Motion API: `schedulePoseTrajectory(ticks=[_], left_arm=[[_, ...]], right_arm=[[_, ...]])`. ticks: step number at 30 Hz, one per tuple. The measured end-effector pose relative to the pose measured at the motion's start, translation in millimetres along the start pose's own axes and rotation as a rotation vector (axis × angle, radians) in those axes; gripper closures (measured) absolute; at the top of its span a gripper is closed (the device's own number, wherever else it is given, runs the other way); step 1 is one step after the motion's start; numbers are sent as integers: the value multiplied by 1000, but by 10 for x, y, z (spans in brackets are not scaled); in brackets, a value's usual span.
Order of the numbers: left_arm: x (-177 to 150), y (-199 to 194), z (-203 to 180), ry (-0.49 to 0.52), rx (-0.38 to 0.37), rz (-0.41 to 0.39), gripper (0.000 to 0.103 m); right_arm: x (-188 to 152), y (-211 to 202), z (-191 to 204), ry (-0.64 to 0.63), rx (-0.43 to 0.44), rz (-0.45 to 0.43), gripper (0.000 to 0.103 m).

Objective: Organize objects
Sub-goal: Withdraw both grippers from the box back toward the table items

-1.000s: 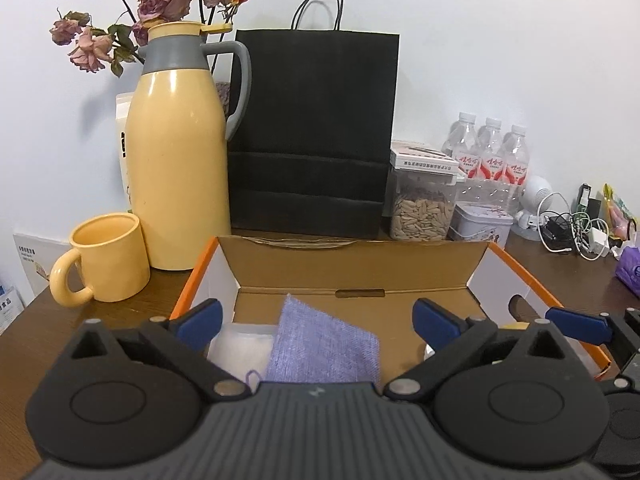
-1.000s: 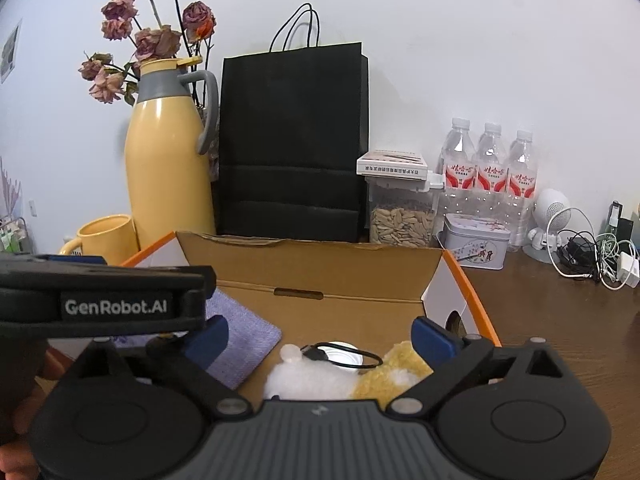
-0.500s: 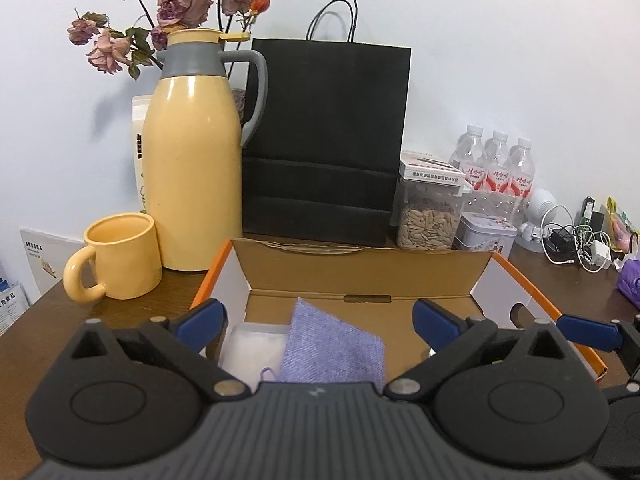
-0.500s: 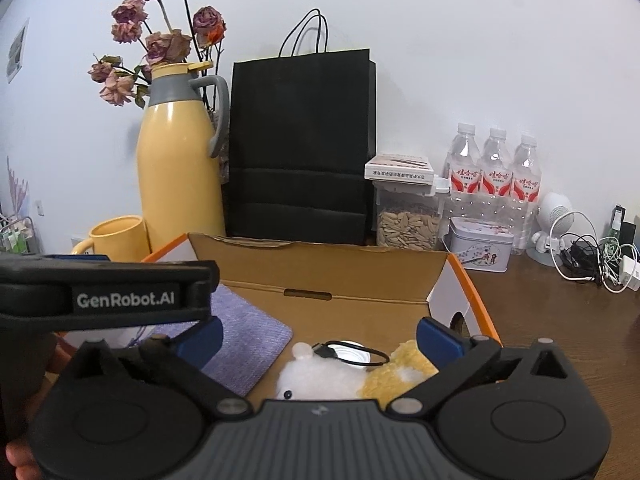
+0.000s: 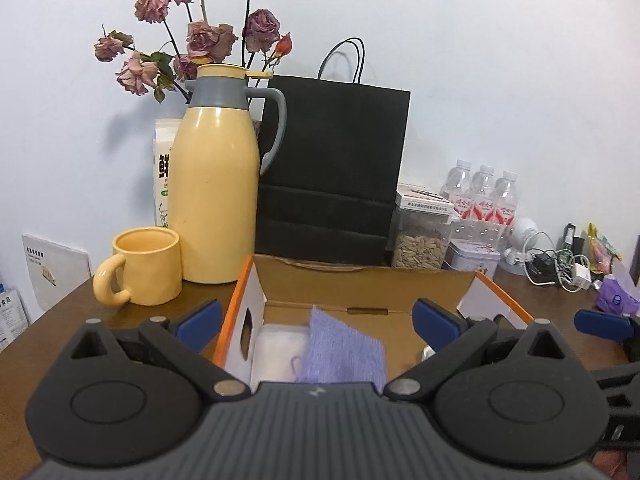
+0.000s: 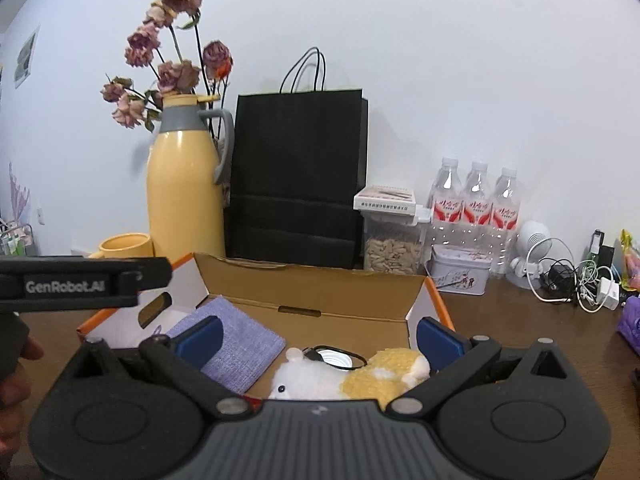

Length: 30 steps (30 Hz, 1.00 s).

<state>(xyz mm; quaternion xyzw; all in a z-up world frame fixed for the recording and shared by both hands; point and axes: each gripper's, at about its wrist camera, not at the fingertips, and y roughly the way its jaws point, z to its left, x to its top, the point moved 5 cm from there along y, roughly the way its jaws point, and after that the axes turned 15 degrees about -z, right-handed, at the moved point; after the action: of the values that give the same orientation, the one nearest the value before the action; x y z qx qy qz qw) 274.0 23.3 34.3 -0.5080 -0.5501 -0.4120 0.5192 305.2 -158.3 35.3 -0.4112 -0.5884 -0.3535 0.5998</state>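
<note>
Both hand-held grippers, left [image 5: 316, 316] and right [image 6: 318, 334], spread apart, empty, above box [image 6: 312, 286]. Pouch [image 6: 232, 340], plush [image 6: 344, 376] inside, evidently packed for tidying.

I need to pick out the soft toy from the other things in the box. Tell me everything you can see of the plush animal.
The plush animal lies on its side in the right half of the open cardboard box, at its near edge. It looks like fluffy fabric: white head with a small black eye, yellow-orange back. A black cable and a white round thing sit right behind it; the purple fabric pouch lies to its left. Its lower part is hidden by the right gripper, which is open and empty.
</note>
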Motion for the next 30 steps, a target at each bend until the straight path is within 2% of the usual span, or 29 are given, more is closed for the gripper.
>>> schedulePoseTrajectory(ticks=[8,12,19,30], left_arm=[[-145,-380,207,3,22,29,0],[-219,-543,326,1,15,53,0],[-298,-837,517,22,46,86,0],[-458,-1136,709,29,71,149,0]], right_arm=[[-45,-360,92,-20,28,-14,0],[-152,-563,136,-26,44,15,0],[-351,-849,126,-20,53,78,0],[-660,-1031,189,-32,75,177,0]])
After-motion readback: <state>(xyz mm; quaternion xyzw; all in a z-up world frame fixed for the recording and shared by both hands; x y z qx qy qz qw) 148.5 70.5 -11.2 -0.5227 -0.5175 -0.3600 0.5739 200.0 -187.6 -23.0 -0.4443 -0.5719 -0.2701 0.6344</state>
